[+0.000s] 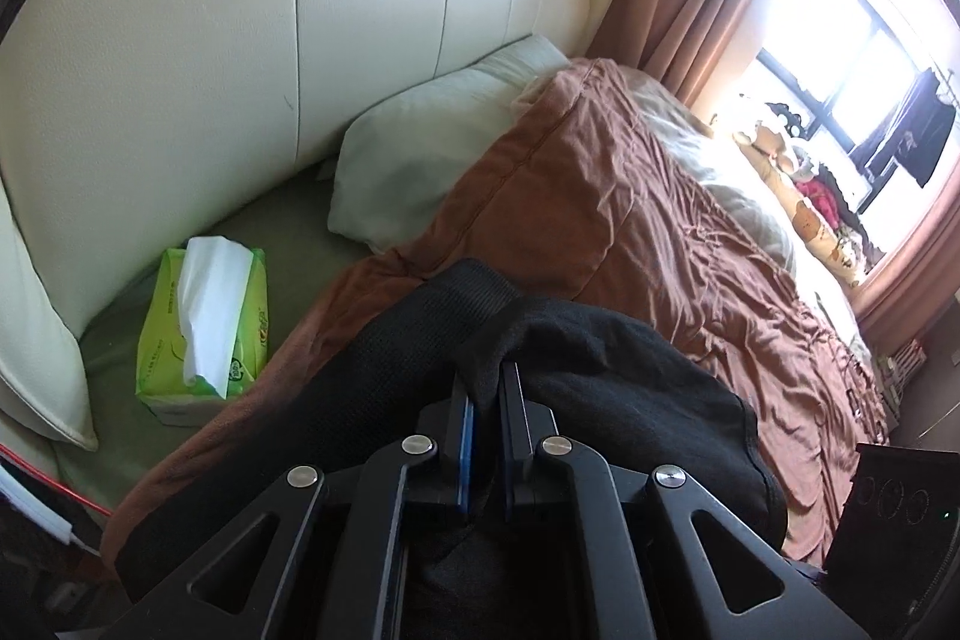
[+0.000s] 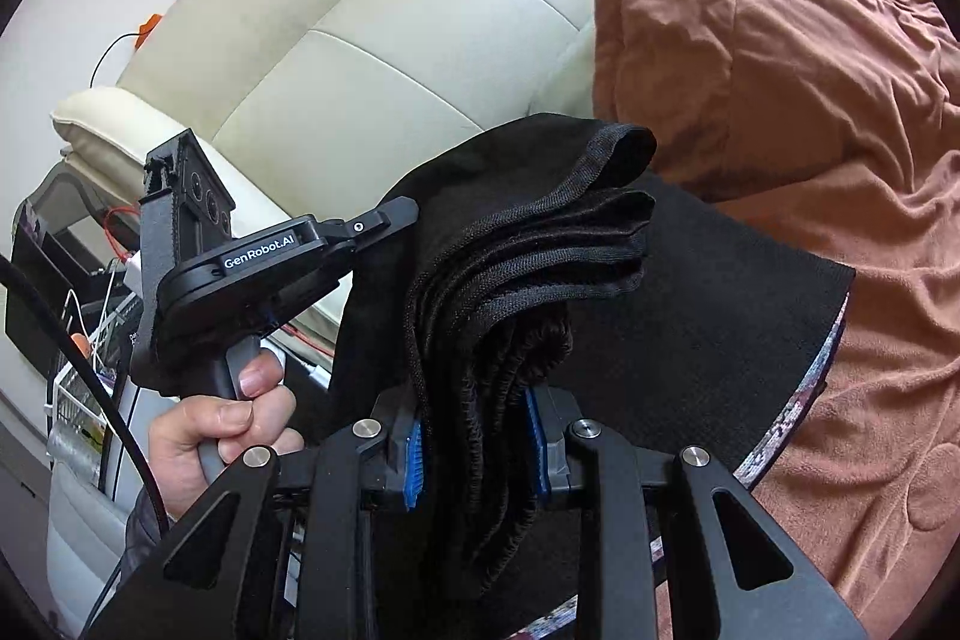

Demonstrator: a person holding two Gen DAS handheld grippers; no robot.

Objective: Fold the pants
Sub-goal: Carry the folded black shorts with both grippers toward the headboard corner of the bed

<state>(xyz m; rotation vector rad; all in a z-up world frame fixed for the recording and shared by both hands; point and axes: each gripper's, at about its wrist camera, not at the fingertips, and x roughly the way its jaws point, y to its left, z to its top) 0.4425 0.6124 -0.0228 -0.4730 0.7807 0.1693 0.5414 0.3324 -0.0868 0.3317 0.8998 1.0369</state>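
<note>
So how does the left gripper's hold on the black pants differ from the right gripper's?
The left gripper pinches a thin fold of the black pants, its jaws nearly together; the right gripper clamps a thick bunch of stacked layers, including gathered elastic, so its jaws stand wider apart. The left gripper's cloth spreads out loosely beyond the jaws; the right gripper's stands up in stacked edges. Both are shut on the same pants above the brown blanket.

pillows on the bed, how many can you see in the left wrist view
1. A pale pillow leans against the cream headboard, its right edge tucked under the brown blanket. More may be hidden under that blanket.
</note>
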